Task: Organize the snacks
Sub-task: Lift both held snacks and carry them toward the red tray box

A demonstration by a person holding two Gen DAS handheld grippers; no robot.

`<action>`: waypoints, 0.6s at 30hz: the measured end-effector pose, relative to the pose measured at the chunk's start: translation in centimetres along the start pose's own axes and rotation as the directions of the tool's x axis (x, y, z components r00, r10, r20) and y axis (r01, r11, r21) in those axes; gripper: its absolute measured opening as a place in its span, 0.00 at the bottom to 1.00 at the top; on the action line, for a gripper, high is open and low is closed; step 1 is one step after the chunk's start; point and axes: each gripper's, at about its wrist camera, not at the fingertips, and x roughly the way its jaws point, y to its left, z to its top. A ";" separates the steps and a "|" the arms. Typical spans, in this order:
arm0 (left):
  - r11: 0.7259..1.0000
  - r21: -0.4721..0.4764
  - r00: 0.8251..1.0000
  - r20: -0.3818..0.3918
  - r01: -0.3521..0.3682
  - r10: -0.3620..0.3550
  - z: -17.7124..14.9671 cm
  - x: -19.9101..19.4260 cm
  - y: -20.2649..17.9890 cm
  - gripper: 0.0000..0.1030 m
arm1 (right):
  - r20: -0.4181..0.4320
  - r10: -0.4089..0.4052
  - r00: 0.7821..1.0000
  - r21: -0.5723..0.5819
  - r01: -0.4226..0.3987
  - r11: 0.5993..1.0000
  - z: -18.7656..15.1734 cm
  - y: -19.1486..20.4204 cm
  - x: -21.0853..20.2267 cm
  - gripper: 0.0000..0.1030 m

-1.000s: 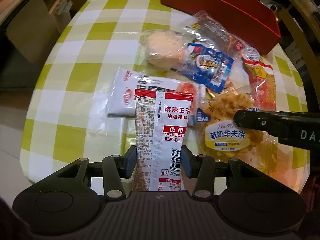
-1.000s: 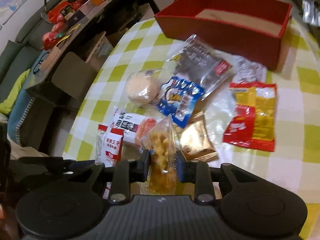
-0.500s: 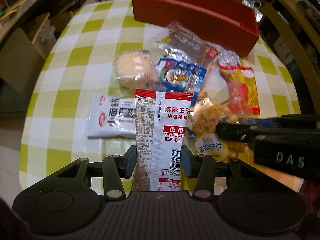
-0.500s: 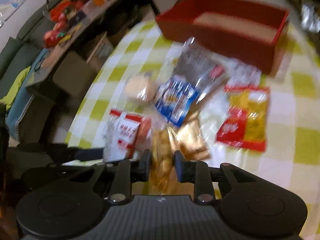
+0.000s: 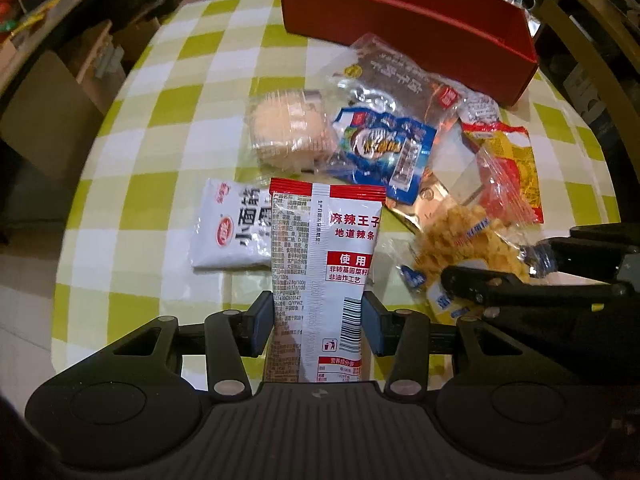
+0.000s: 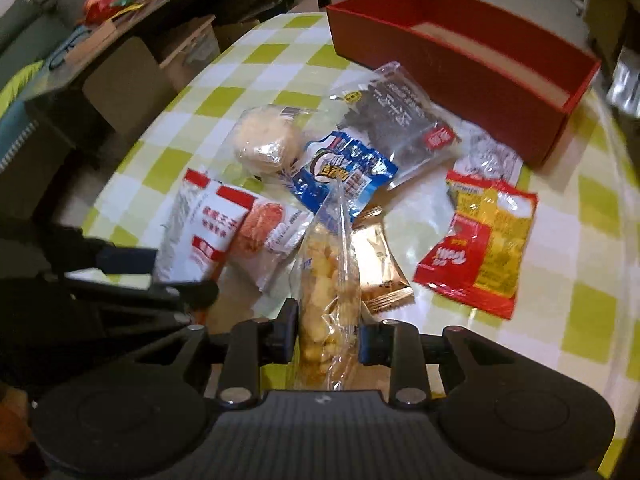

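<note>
both grippers holding packets above the table, red box not yet reached

the left gripper [image 5: 316,322] is clamping a red-and-white spicy strip packet [image 5: 326,256] by its lower part, the pads pressing on both side edges and the packet standing upright in front of the camera. the right gripper [image 6: 328,334] is pinching narrow on a clear bag of yellow waffle pieces [image 6: 330,300], which is sticking up edge-on between the pads. both packets are hanging over the green-and-white checked tablecloth [image 5: 132,168], well short of the red box [image 6: 460,60] at the far side, which is sitting with its top open.

still lying loose on the cloth: a white noodle-snack packet [image 5: 232,232], a round cake in clear wrap [image 5: 290,132], a blue packet [image 5: 384,148], a dark packet [image 6: 400,116], a gold sachet [image 6: 380,268] and a red-and-yellow packet [image 6: 484,248].

risks, as judged from here:
- the two grippers are working close side by side; the left one's finger is showing just beside the waffle bag in the right view, so a converging path to the box could knock one packet out of its grip.
- the waffle bag is slick film gripped over lumpy contents; a quick swing could let it slide or crush pieces.
- the strip packet is held low, so its tall top could catch the box's near wall if carried in too low.
- a low pass could drag the dark packet lying just before the box.
</note>
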 end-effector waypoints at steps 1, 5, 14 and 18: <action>1.000 0.002 1.000 0.004 -0.005 0.005 0.0 -0.1 -0.1 0.52 | 0.013 -0.005 1.000 -0.005 0.005 1.000 0.0 0.0 -0.4 0.37; 1.000 -0.003 1.000 0.013 -0.001 0.002 0.4 -0.5 -0.2 0.52 | 0.066 -0.005 0.998 0.003 0.005 1.000 0.5 -0.3 -2.3 0.36; 0.998 0.034 0.997 0.059 -0.045 0.043 1.6 -1.1 -1.8 0.52 | 0.054 0.013 0.998 0.042 -0.015 0.999 1.2 -1.2 -2.2 0.35; 0.999 0.025 0.999 0.023 -0.032 0.032 1.4 -0.2 -1.4 0.52 | 0.039 0.109 0.993 0.100 -0.112 0.989 1.2 -2.0 -1.7 0.36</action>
